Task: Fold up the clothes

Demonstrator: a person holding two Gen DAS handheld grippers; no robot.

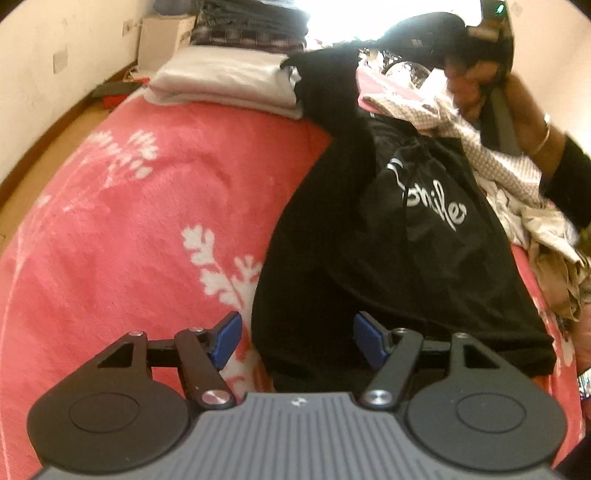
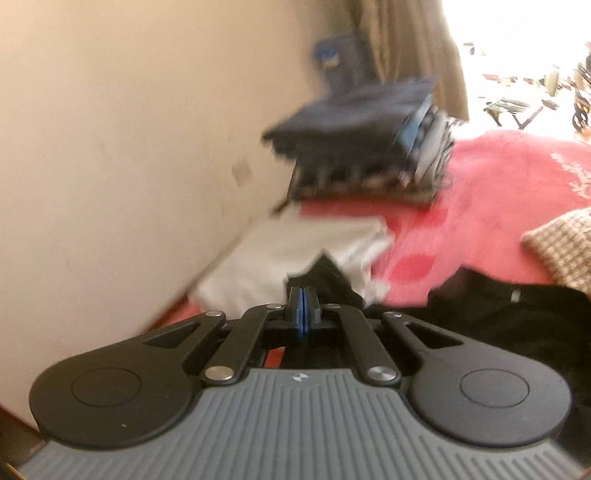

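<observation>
1. Left claw [image 1: 297, 341]: blue-padded fingers spread wide, nothing between them. It hovers low over the near hem of the black T-shirt with white script lettering [image 1: 424, 240].
2. The black T-shirt lies on the right half of the pink fleece blanket with white leaf print [image 1: 140, 206] that covers the bed. One sleeve is drawn up and away toward the far end.
3. Right claw [image 2: 303, 314]: blue pads pressed together on a point of black cloth, which rises just beyond the tips. In the left wrist view a hand [image 1: 476, 85] at the far right holds this gripper.
4. Far left on the blanket: a folded pale grey cloth stack [image 1: 225, 81], with a pile of dark folded clothes with a plaid layer [image 1: 247, 26] beyond it. The right wrist view shows the same dark pile [image 2: 362, 147], blurred.
5. Far right: a heap of unfolded clothes, among them a small-check beige garment [image 1: 461, 129], touching the black T-shirt's right edge.
6. A cream wall [image 2: 129, 129] runs along the bed's left side.
</observation>
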